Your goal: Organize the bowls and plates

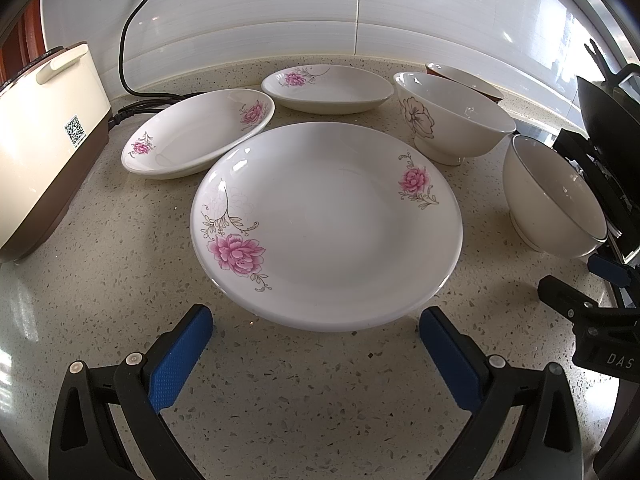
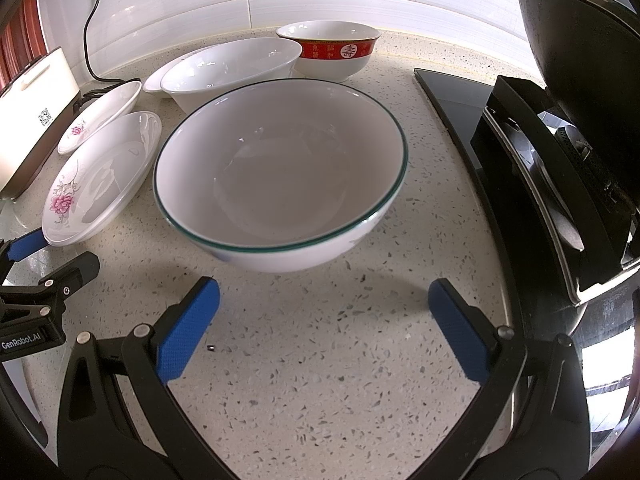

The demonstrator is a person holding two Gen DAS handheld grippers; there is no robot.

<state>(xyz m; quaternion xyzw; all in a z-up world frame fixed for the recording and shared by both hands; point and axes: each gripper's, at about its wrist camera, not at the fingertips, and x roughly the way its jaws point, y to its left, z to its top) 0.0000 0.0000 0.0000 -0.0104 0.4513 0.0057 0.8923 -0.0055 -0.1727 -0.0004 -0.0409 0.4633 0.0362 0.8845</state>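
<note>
My left gripper (image 1: pixel 316 344) was spread wide, blue ribbed fingers (image 1: pixel 182 360) holding nothing, and right at twelve o'clock from them sat the big plate (image 1: pixel 326 228), glossy white china, round and shallow, pink peonies painted on its rim. Its near edge lay just ahead of my fingertips, not touching. At eleven o'clock a second flowered plate (image 1: pixel 200 136) was tilted, its edge tucked beside the big one; behind it a third plate (image 1: pixel 328 88) lay flat near the tiled wall (image 1: pixel 280 12). At one o'clock stood a footed white bowl (image 1: pixel 452 120) with an outlined flower, and at two o'clock a plain white bowl (image 1: pixel 556 200). The speckled stone bench (image 1: pixel 300 400) ran smooth under everything. A cream appliance (image 1: pixel 44 128) with a black cable (image 1: pixel 132 40) crowded nine to ten o'clock.

My right gripper (image 2: pixel 324 328) was wide too, and empty. Dead ahead at twelve sat the deep bowl (image 2: pixel 280 176), smooth white, thin green line around the lip, near my fingers but clear of them. Behind it a wider white bowl (image 2: pixel 232 68), then a red-banded bowl (image 2: pixel 328 52) by the wall. At three o'clock the black glass hob (image 2: pixel 456 96) and a dark wok (image 2: pixel 580 60) hemmed me in. At nine o'clock the left gripper's blue tip showed just beside the flowered plate.
</note>
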